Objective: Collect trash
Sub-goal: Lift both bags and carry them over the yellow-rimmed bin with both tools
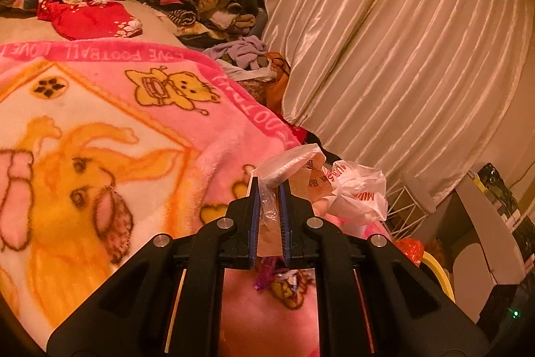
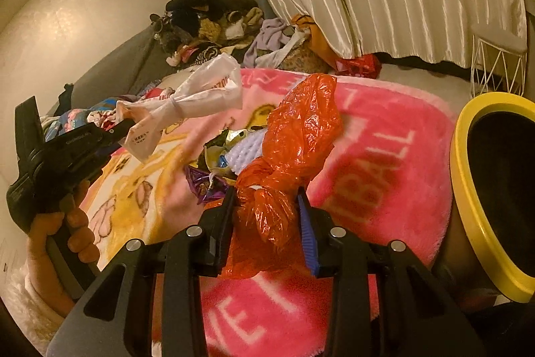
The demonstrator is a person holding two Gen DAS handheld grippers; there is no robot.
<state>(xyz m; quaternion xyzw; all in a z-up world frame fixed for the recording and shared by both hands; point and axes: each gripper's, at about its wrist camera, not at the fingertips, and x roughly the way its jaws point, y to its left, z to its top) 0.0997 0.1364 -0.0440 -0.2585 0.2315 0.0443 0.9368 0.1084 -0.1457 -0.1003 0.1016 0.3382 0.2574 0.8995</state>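
Bin versus jaws: the yellow-rimmed round bin with a dark inside (image 2: 468, 189) sits at the right edge of my right wrist view, just beside the bed's corner; I judge my right gripper (image 2: 267, 199) the nearer one, and the drop turns on swinging right and over that rim.
Right jaws: clamped on a crinkled orange-red plastic bag (image 2: 301, 129), its knotted neck pinched between the pads, though they stand a fair way apart around the bunched film.
Orange bag's axis: it runs up and away from the jaws, the puffed body above the knot and a loose tail hanging below.
Left jaws: nearly together on a thin clear-and-white plastic bag with red lettering (image 1: 354, 189), held in my left gripper (image 1: 269, 186).
White bag's lie: in the right view it stretches sideways from the left gripper towards the right, lifted clear of the blanket, with a printed paper slip (image 2: 142, 139) dangling under it.
Left hand: fingers (image 2: 78, 241) wrapped round the handle, farther from the bin than the right.
Still on the bed: a purple foil wrapper (image 2: 204, 184) and a gold-and-white wrapper heap (image 2: 234, 146) lying on the pink fleece cartoon blanket (image 2: 384, 156), just beyond the right jaws.
Textures: bags light, slippery, crackly; blanket plush; bin rim smooth and hard.
Risk: I think the limp bags could snag on the rim.
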